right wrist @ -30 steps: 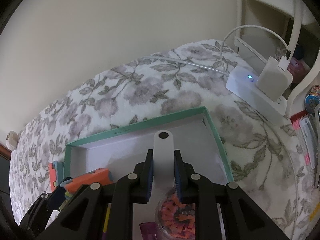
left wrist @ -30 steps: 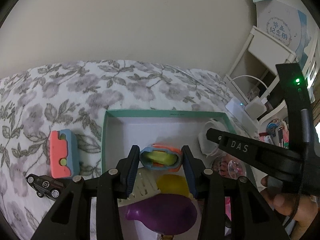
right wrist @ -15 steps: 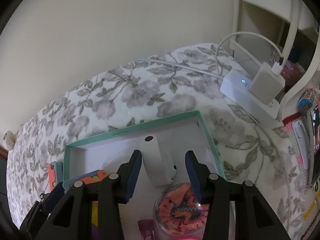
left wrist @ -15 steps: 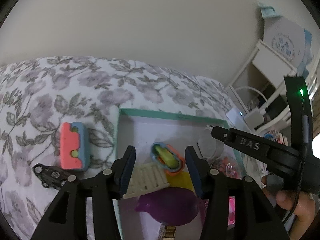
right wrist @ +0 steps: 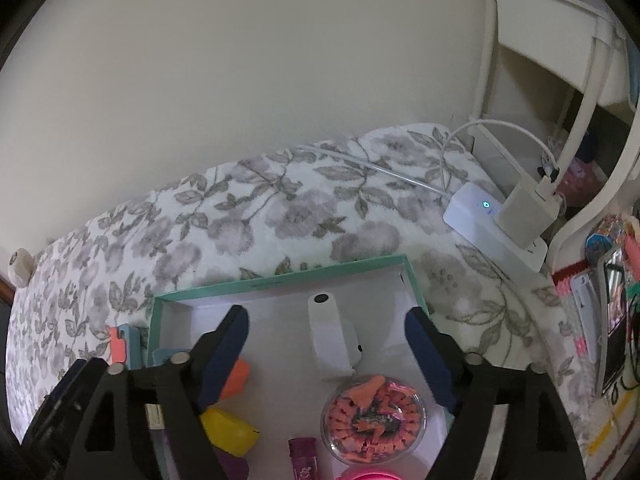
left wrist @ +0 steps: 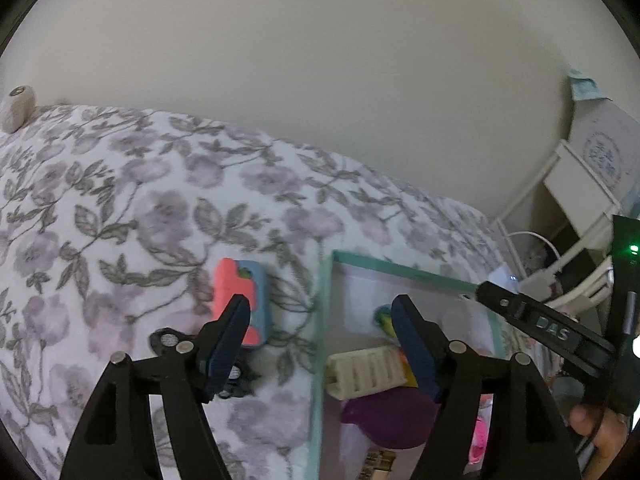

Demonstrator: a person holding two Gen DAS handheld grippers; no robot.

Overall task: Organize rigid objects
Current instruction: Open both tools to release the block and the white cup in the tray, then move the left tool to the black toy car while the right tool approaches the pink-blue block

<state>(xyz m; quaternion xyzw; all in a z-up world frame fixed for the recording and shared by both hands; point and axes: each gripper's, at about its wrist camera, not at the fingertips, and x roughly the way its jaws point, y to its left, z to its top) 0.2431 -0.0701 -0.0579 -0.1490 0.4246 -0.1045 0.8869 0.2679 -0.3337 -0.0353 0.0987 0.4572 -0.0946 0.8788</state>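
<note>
A teal-rimmed white box [left wrist: 320, 320] lies on the flowered bedspread. My left gripper [left wrist: 322, 332] hangs over the box's left rim, its jaws opening with nothing pressed between them. A blue, orange and green toy [left wrist: 382, 316] lies in the box beside a cream ribbed piece [left wrist: 364, 372] and a purple object [left wrist: 388, 412]. Left of the box lie a pink and blue block [left wrist: 240, 304] and a black toy car [left wrist: 168, 342]. My right gripper [right wrist: 326, 316] hovers over the box [right wrist: 280, 280], jaws opening. A white device [right wrist: 328, 340] lies loose on the box floor below them.
A round clear tub of orange pieces [right wrist: 374, 416], a yellow object [right wrist: 228, 428] and a purple tube [right wrist: 304, 460] also lie in the box. A white power strip [right wrist: 472, 216] with a charger and cable sits at the bed's right edge, by a white shelf [right wrist: 560, 32].
The left gripper let go of the blue and orange toy, opened and moved left over the box rim. The right gripper released the white device into the box, opened wide and rose a little.
</note>
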